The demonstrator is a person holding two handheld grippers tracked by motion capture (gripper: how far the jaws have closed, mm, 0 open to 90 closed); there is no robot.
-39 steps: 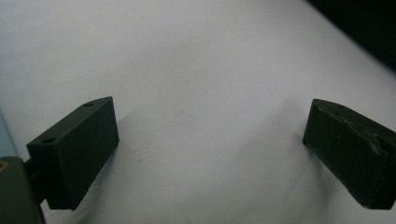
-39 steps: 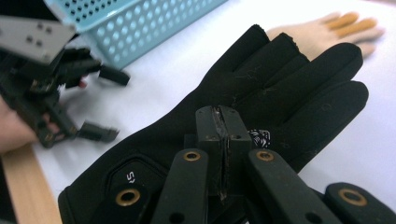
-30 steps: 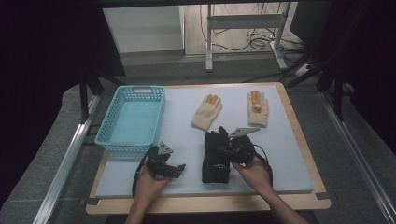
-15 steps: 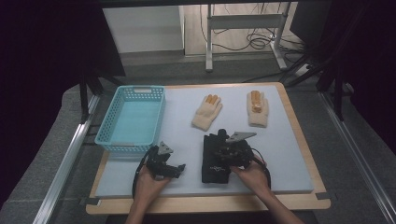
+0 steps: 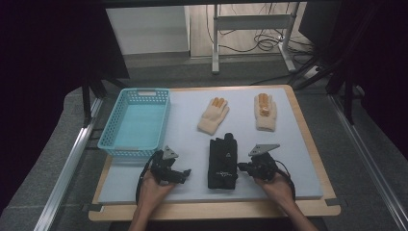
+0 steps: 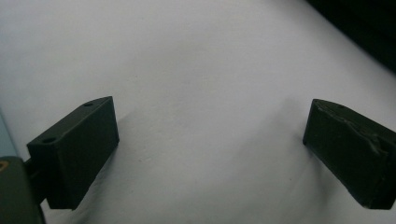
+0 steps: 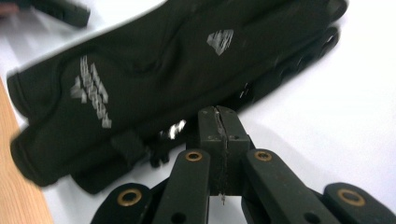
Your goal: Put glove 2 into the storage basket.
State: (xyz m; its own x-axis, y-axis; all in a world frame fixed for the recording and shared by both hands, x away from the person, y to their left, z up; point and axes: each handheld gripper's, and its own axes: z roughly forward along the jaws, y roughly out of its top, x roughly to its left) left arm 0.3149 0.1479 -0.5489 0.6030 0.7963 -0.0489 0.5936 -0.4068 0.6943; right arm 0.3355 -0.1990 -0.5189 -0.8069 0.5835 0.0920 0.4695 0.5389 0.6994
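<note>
My right gripper [image 7: 219, 116], jaws just pressed together with nothing between them, noses the edge of the black gloves [image 5: 223, 159] stacked mid-mat, while my left gripper [image 6: 210, 154] rests spread wide over the bare mat [image 5: 298, 159].

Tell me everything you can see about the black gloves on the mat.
The black gloves lie flat as a stacked pair near the front of the white mat, fingers pointing away from the person. They look like padded synthetic fabric with pale printed logos and a cuff strap. The right tongs, jaws together, sit at their edge on the mat; whether they pinch fabric is unclear.
</note>
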